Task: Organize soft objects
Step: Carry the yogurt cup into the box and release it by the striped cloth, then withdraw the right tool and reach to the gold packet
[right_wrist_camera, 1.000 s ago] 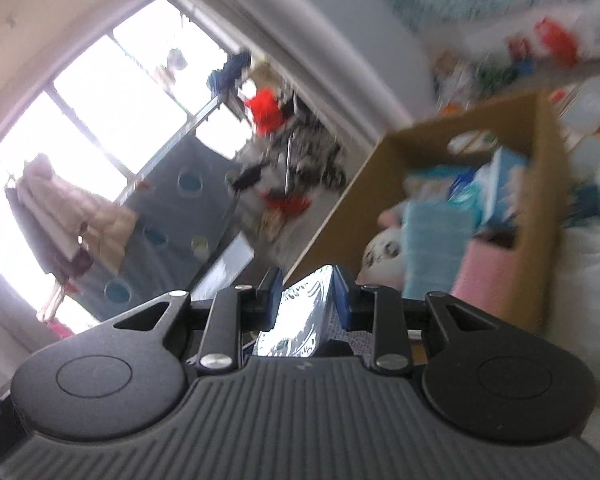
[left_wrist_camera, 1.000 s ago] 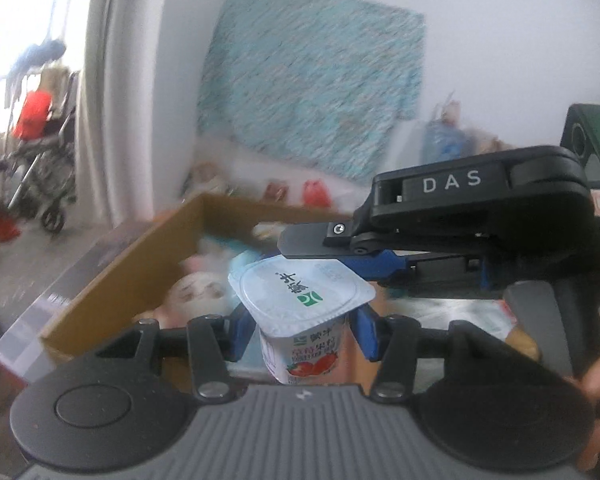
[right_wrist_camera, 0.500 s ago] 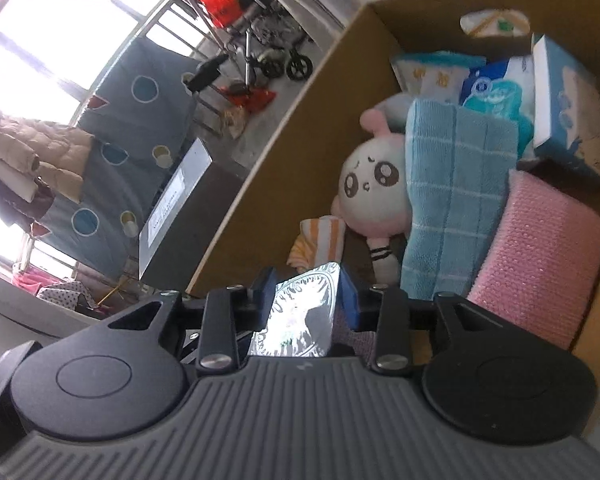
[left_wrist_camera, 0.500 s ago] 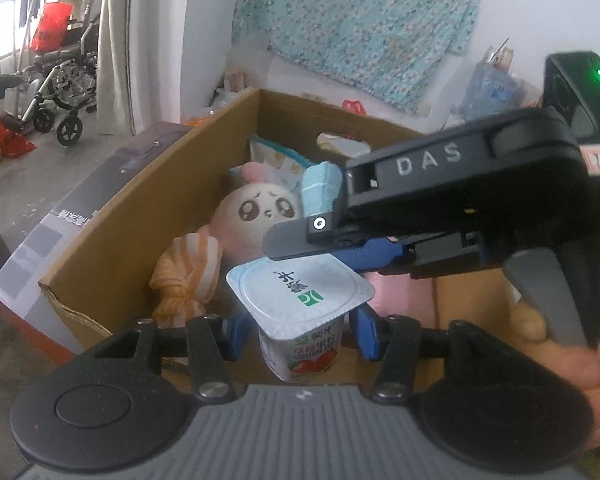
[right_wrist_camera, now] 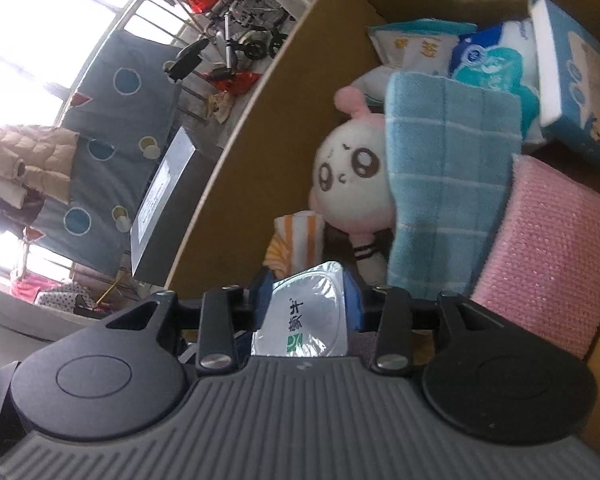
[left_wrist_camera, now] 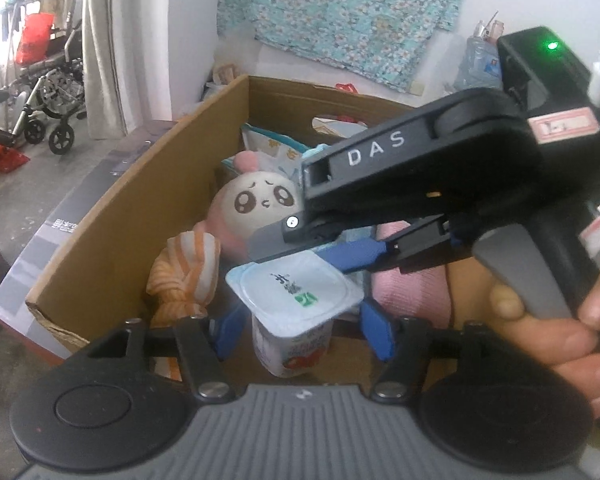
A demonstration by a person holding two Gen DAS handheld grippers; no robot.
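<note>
Flanks the yogurt cup [left_wrist_camera: 296,292] with left gripper [left_wrist_camera: 302,332] jaws apart, apparently not touching. Pinches the foil rim shut in the right gripper [right_wrist_camera: 308,284], probably to bear the weight. Hangs over the cardboard box's [left_wrist_camera: 132,208] near end, short of the plush [left_wrist_camera: 260,204] and towels [right_wrist_camera: 440,184].

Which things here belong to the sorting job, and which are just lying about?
Job:
- yogurt cup, lid edge pinched by the right tool, with the left tool open around it
- cardboard box
- round-faced plush
- blue towel
- pink cloth
- orange striped toy

Lying about:
- wheelchair
- floral cloth on the wall
</note>
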